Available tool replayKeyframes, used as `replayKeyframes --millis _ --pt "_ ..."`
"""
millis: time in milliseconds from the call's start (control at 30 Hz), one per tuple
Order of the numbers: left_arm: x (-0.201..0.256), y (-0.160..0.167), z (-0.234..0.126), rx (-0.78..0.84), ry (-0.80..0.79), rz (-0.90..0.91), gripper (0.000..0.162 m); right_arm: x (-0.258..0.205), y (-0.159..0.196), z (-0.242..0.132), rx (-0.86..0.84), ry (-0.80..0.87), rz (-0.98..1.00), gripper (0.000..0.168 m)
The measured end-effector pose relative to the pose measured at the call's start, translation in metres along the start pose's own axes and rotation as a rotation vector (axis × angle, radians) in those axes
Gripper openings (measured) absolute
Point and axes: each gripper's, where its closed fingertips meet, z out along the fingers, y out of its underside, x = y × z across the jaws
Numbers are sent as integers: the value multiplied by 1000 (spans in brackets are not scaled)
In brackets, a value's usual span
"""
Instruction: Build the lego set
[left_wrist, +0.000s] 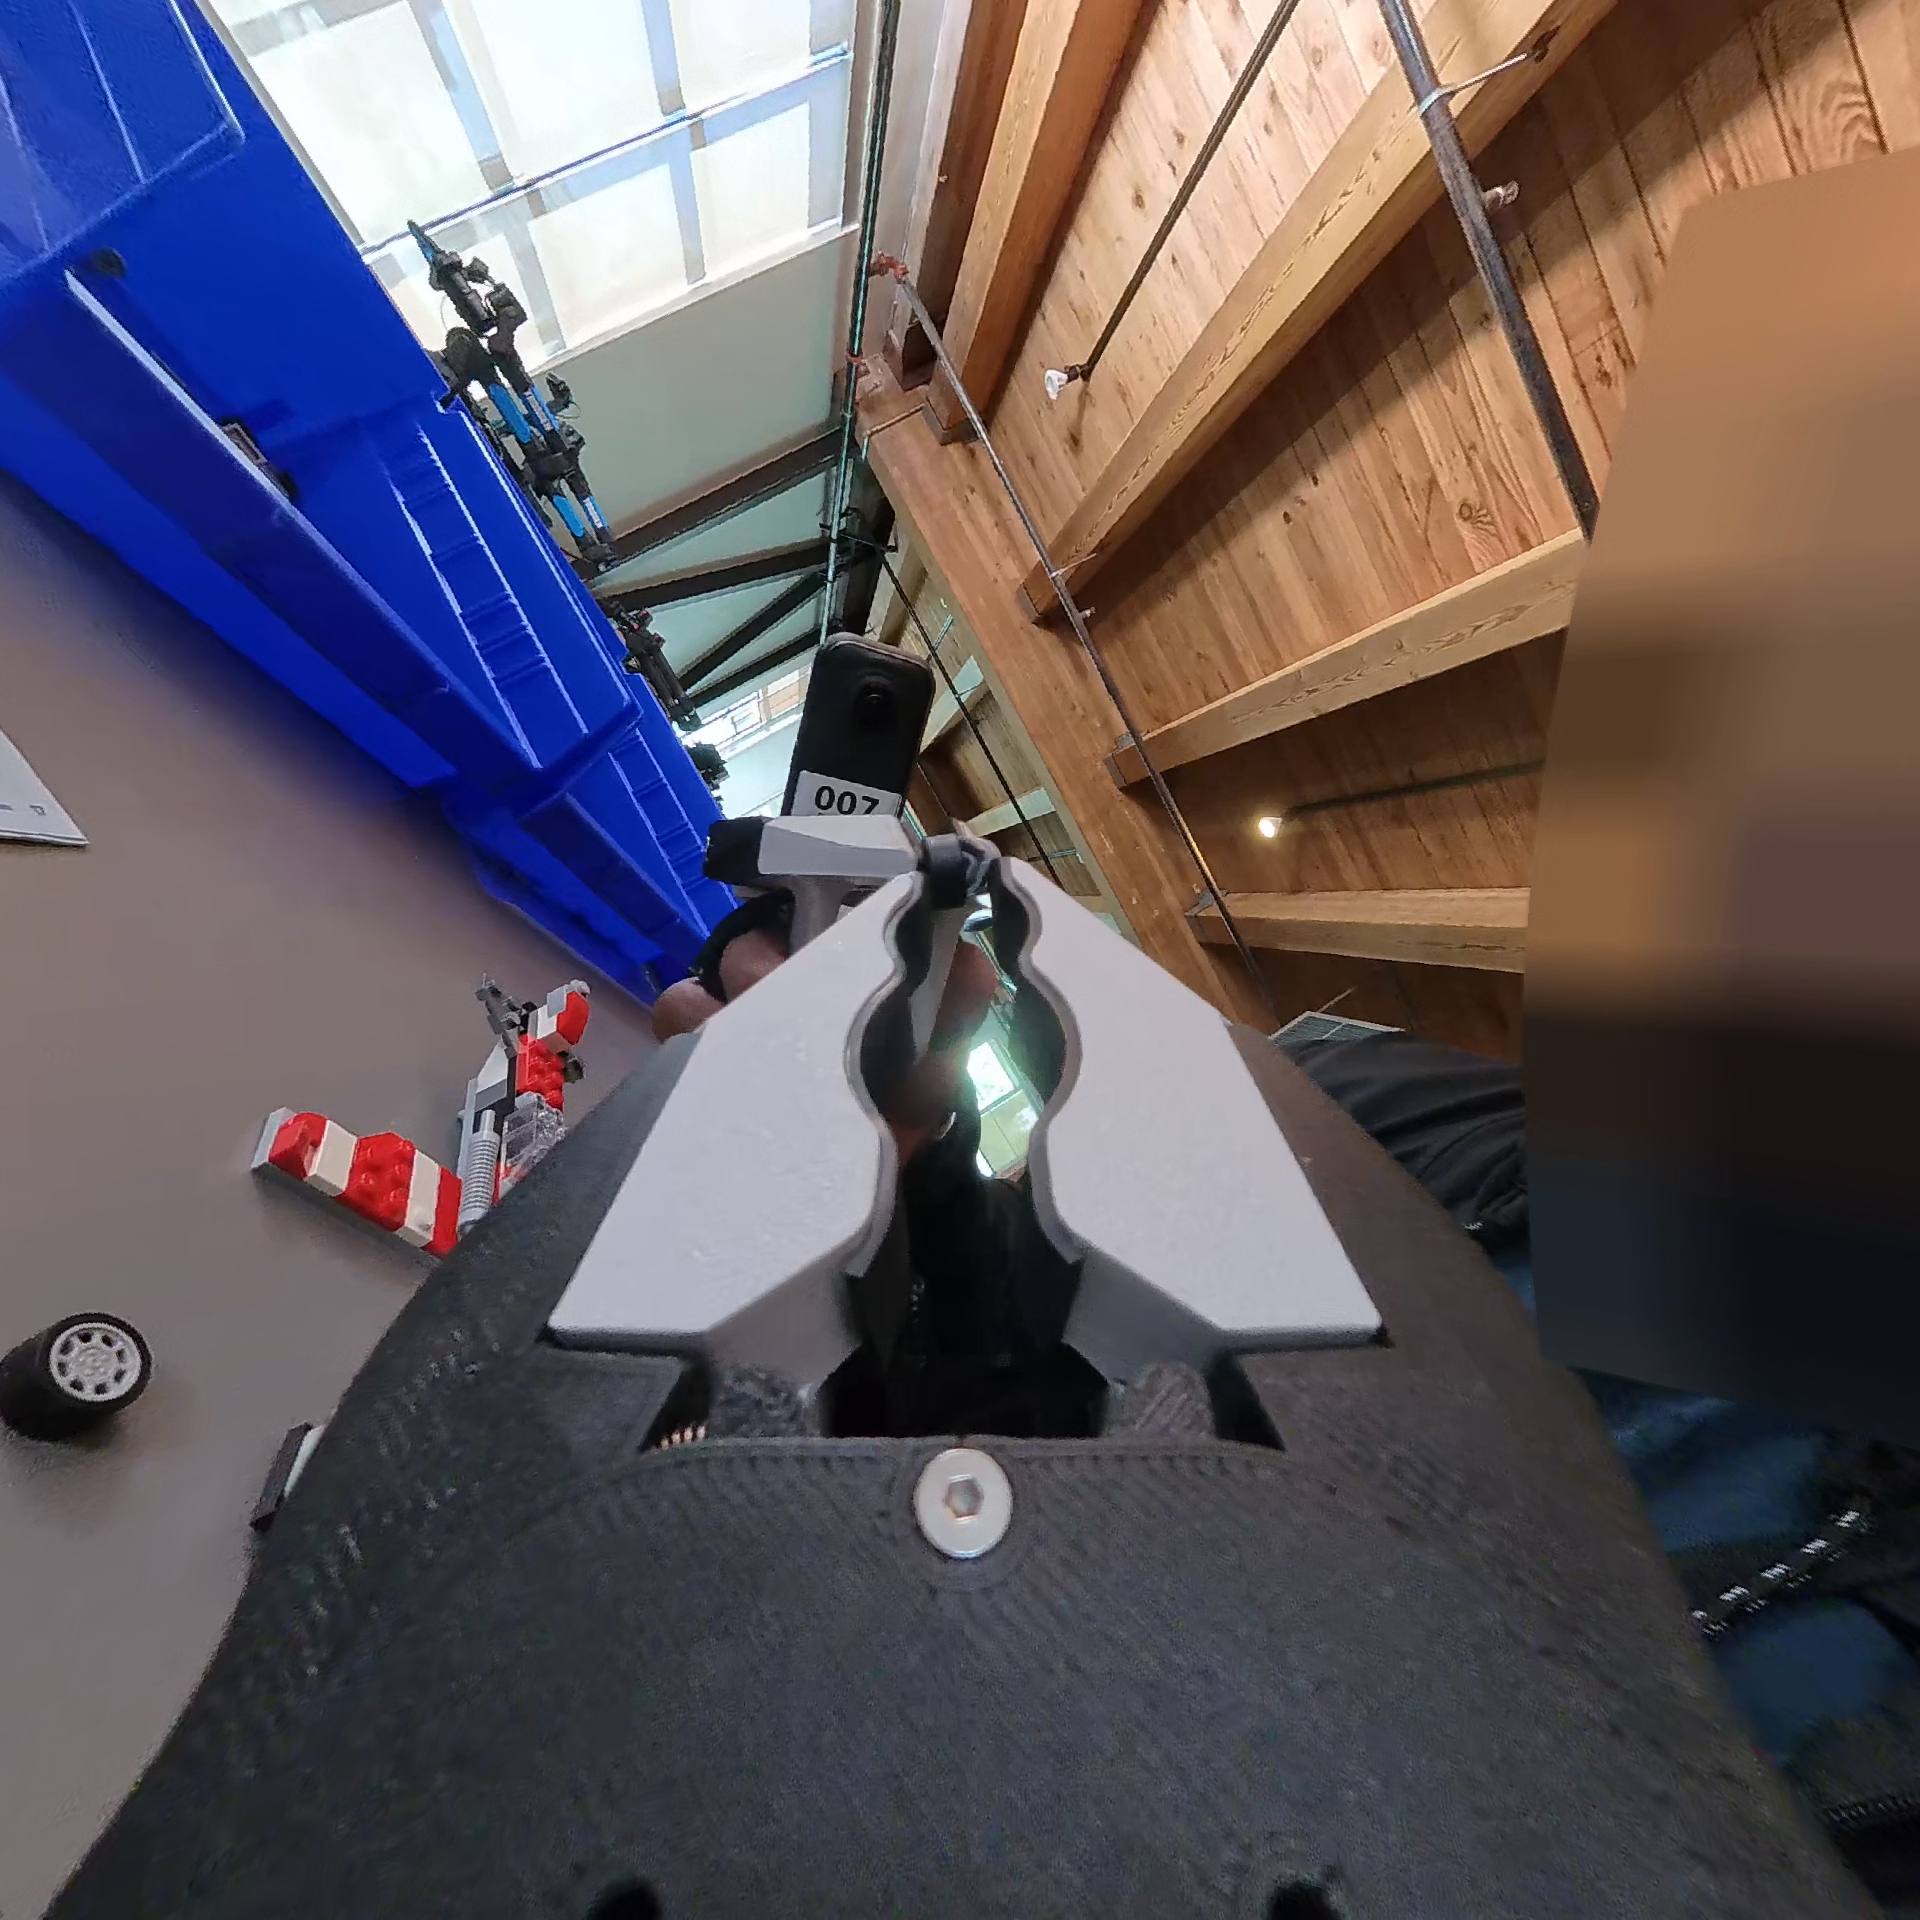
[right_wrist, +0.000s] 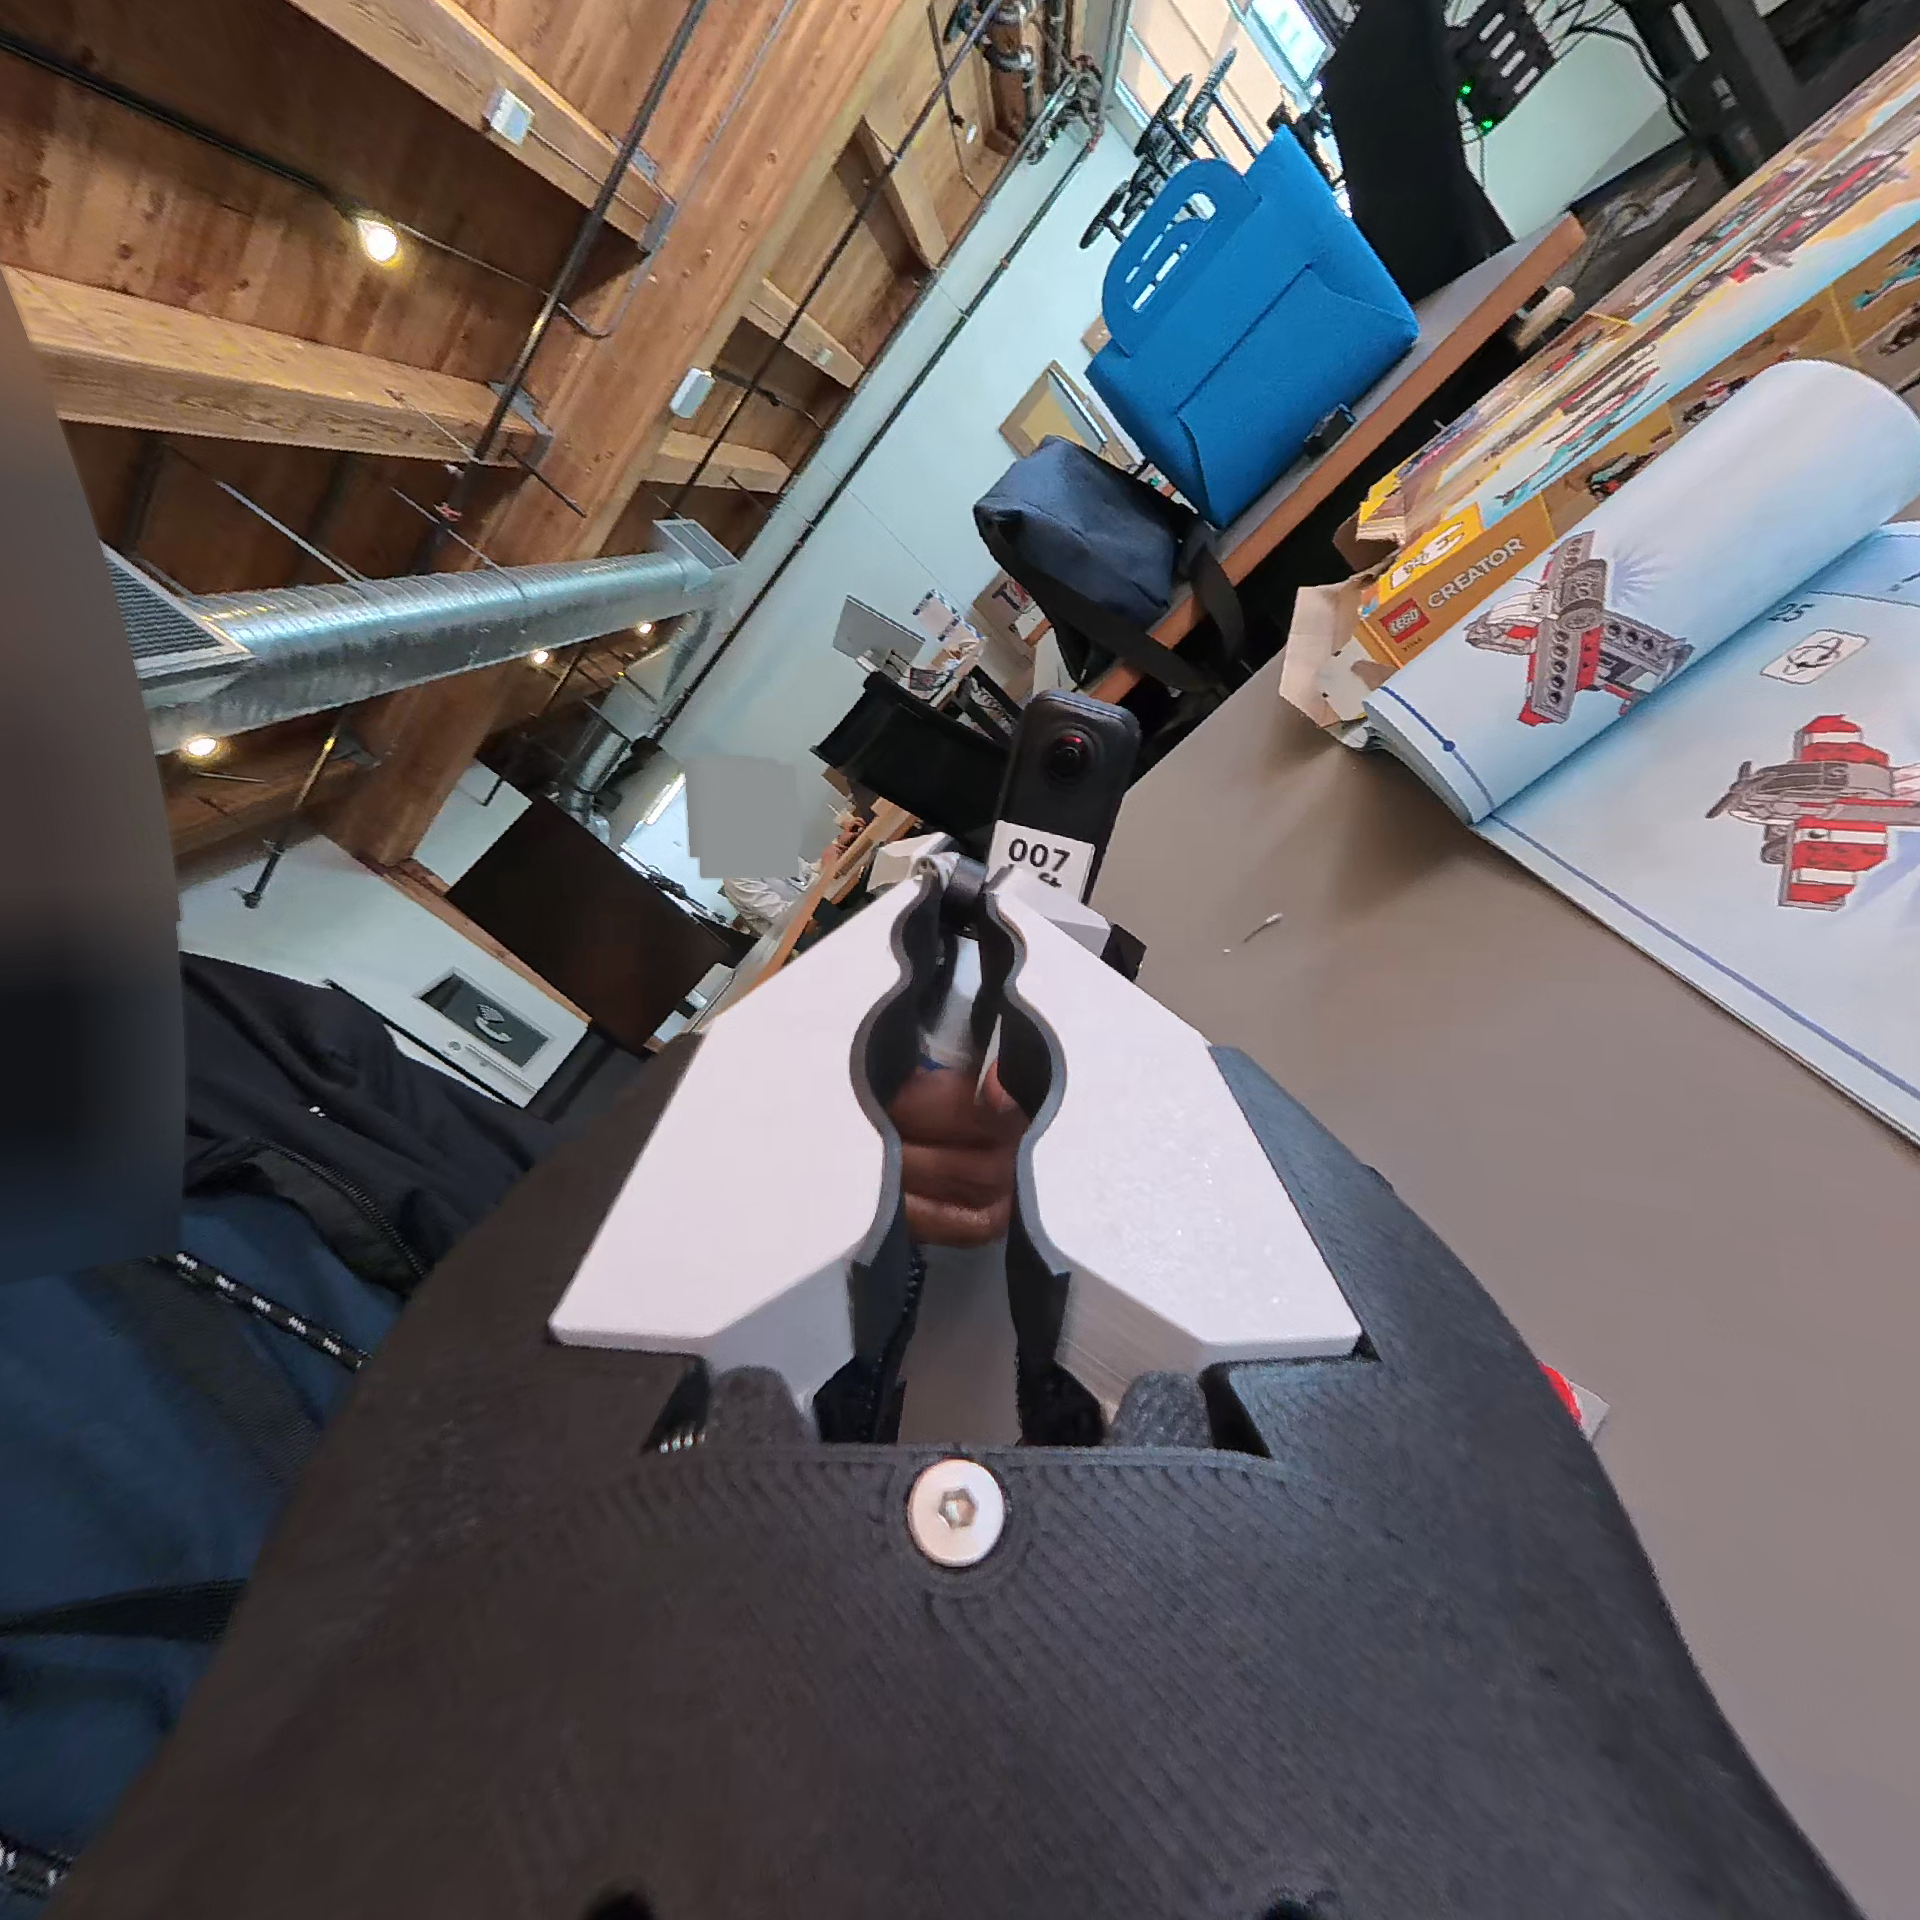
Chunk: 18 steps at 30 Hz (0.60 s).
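Observation:
My left gripper (left_wrist: 954, 881) and right gripper (right_wrist: 961, 883) are raised off the table and meet tip to tip. Each is shut, and a small dark grey lego piece (left_wrist: 951, 868) sits pinched at the tips; it also shows in the right wrist view (right_wrist: 964, 885). The right gripper's grey fingers (left_wrist: 831, 847) show beyond my left tips. On the table at left lie a red and white striped wing section (left_wrist: 353, 1174), a partly built red and grey assembly (left_wrist: 525, 1070) and a black wheel (left_wrist: 73, 1387) with a grey hub.
Blue storage bins (left_wrist: 312, 468) line the table's far edge. The open instruction booklet (right_wrist: 1662, 790) and the lego box (right_wrist: 1507, 551) lie on the brown table (right_wrist: 1351, 1143) at right. A black camera (right_wrist: 1065, 758) stands behind the tips. A person's dark jacket (right_wrist: 312, 1122) is at left. Less than 4 cm separates the two grippers' tips. From either gripper's tips it is about 15 cm to the black wheel (left_wrist: 73, 1387).

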Motion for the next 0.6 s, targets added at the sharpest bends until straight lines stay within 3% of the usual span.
replayKeyframes --millis 600 --pt "4 5 2 -38 1 49 7 -7 1 2 -4 -67 46 13"
